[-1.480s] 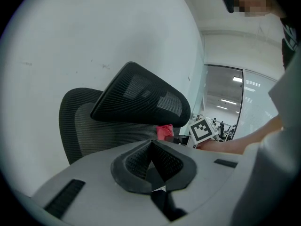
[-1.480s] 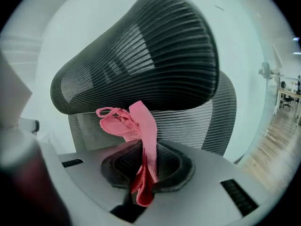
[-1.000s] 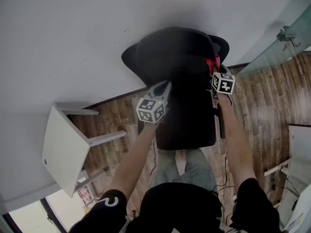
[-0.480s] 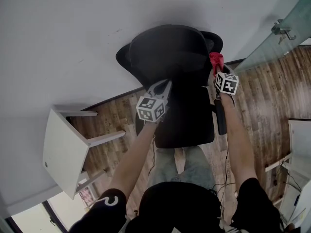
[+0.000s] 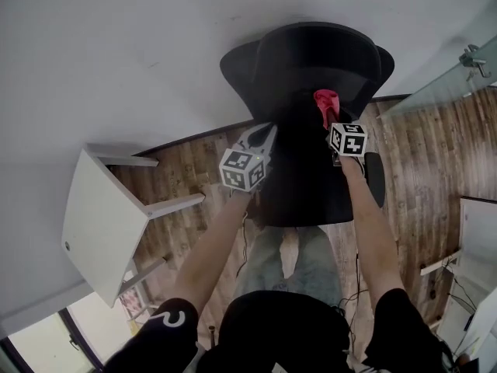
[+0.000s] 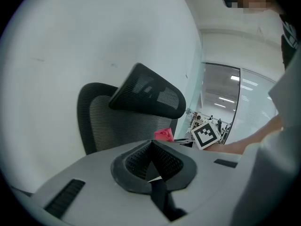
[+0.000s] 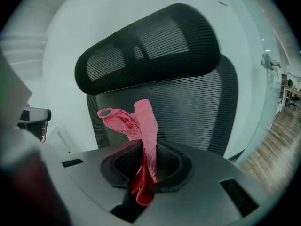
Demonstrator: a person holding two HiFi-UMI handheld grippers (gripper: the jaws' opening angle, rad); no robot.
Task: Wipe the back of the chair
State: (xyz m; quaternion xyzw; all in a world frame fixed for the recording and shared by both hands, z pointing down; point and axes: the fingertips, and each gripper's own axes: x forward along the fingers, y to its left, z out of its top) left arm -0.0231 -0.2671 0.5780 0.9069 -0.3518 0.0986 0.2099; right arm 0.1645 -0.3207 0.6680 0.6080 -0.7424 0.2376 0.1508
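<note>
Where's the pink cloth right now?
In the right gripper view, the pink cloth is pinched in the right claw, in front of the black mesh chair back.

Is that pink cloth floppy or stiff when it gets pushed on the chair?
Probably floppy: the pink cloth folds and droops above the right gripper pinching it. It likely feels light, being thin and bunched. Pushed on the chair's mesh back, it should squash flat rather than scrape.

I read site as office: black mesh office chair (image 5: 311, 64) with headrest, glass partition (image 5: 454, 80), white table (image 5: 93, 224), wood-plank floor (image 5: 190, 176), workstations (image 7: 288, 94) beyond glass.
</note>
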